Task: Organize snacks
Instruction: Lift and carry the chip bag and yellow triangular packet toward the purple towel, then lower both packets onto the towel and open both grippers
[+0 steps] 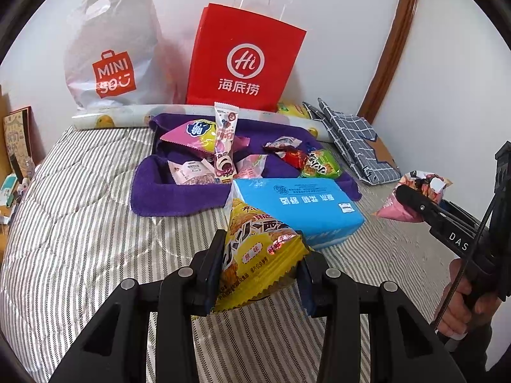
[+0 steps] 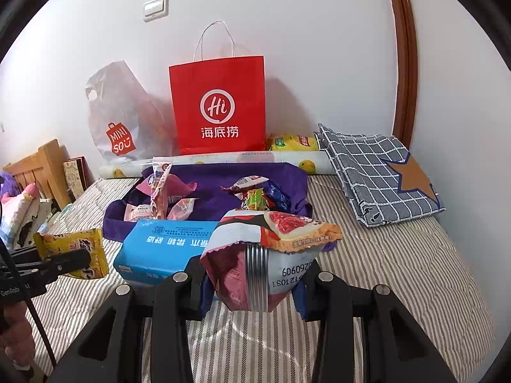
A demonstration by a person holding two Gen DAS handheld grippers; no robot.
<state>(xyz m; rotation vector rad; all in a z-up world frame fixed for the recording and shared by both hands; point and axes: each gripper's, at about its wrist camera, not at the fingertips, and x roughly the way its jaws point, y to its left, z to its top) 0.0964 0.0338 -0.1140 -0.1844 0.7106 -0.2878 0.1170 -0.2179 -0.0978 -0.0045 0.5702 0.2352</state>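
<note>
Both jaws clamped: left gripper (image 1: 260,274) w/ yellow snack (image 1: 255,252), right gripper (image 2: 255,284) w/ pink snack (image 2: 265,255).

Yellow snack packet (image 1: 255,255) held aloft, pink packet (image 2: 265,255) likewise

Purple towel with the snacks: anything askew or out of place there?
One long pink snack stick stands tilted upright, propped on the other packets, rather than lying flat on the purple towel. The blue tissue pack overlaps the towel's front edge. Nothing looks spilled or torn.
</note>
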